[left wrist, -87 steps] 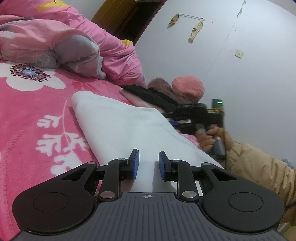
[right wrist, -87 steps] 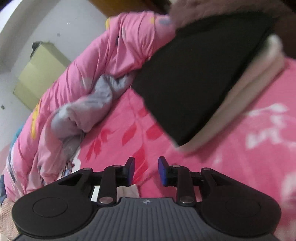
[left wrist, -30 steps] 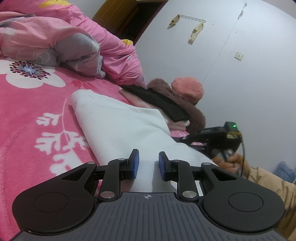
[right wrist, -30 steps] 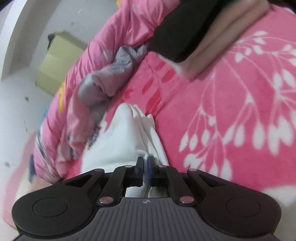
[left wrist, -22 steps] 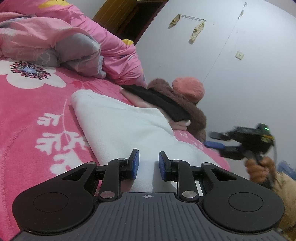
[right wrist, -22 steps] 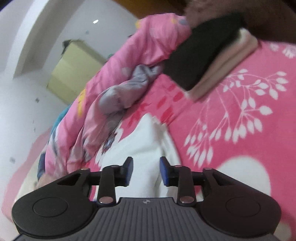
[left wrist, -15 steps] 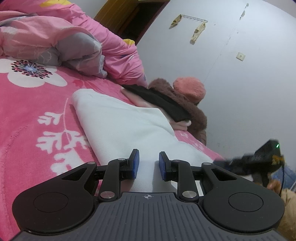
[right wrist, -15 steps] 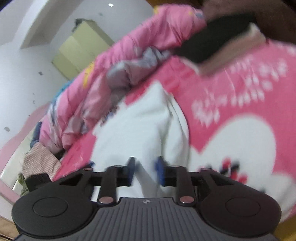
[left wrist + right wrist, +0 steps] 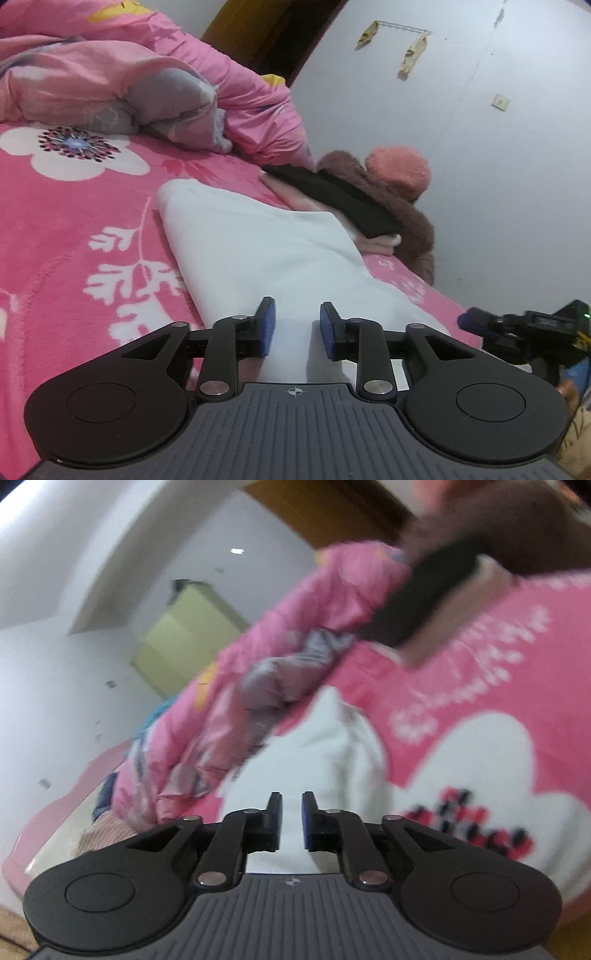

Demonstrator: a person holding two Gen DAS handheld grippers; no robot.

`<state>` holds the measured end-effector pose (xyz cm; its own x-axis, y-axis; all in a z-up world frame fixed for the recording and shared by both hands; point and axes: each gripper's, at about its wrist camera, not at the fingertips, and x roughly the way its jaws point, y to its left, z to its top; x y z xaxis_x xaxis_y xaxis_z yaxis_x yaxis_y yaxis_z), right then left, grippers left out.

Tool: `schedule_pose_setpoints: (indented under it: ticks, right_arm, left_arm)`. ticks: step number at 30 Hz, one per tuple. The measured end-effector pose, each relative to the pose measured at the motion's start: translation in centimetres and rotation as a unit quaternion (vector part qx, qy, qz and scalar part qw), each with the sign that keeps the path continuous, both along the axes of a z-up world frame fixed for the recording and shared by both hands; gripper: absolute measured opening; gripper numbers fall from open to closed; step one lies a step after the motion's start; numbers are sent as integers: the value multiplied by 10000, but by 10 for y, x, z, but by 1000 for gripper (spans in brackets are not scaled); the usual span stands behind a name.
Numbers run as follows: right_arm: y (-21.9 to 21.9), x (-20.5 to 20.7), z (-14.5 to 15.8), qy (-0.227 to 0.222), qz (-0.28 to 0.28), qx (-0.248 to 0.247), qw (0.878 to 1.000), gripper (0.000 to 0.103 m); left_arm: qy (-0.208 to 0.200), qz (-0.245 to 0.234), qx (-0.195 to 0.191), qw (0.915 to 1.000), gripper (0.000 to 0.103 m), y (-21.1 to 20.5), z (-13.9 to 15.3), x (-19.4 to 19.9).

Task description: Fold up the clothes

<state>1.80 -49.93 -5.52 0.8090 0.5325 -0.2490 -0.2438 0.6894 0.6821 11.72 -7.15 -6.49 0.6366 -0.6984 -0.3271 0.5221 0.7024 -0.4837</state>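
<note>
A white folded garment (image 9: 258,251) lies lengthwise on the pink flowered blanket (image 9: 55,229). My left gripper (image 9: 293,325) hovers low over its near end; its jaws are opening and nothing is pinched between them. In the right wrist view the same white garment (image 9: 325,775) lies ahead of my right gripper (image 9: 291,819). Its jaws are opening from a narrow gap, with only cloth showing behind it. The right gripper (image 9: 469,321) also shows at the left wrist view's lower right, off the bed's edge.
A stack of folded clothes, black on pale pink (image 9: 343,199), sits beyond the white garment, with a brown fuzzy garment (image 9: 410,221) and an orange hat (image 9: 399,170) behind. A bunched pink quilt (image 9: 129,81) fills the bed's far side. A white wall stands close on the right.
The right gripper let go of the white garment's edge and drew back off the bed towards the lower right. The left gripper stayed put, its jaws slightly wider.
</note>
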Motion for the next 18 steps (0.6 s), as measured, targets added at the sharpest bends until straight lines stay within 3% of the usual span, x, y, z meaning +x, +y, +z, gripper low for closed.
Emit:
schedule_pose_setpoints:
  ticks: [2,4,6,11,13,15,18]
  right_arm:
    - [14,2,0,90,111,-456,9989,25]
    - [25,1,-3,306,75,-1122,9932,20]
    - [33,-6,0,344,49,-1576,9869,21]
    - [52,-19,36,-203,137,-1923,9810,22]
    - [67,-10,37,-334,155,-2043,9782,22]
    - [84,0,29,-301,270,-2325,9717,22]
    - [99,3,-2,188,588,-2966,9530,22]
  left_arm:
    - [-13,80,49,10000,40,-2,6,-7]
    - [-70,167,146,9997,43,-3,13,-14]
    - [-216,270,331,9989,46,-4,23,-25]
    - [-663,219,1045,9921,51,-14,34,-47]
    - [-623,169,1354,9887,51,-22,27,-52]
    - [-613,204,1567,9855,51,-28,18,-59]
    - [-560,238,1699,9836,53,-26,9,-66]
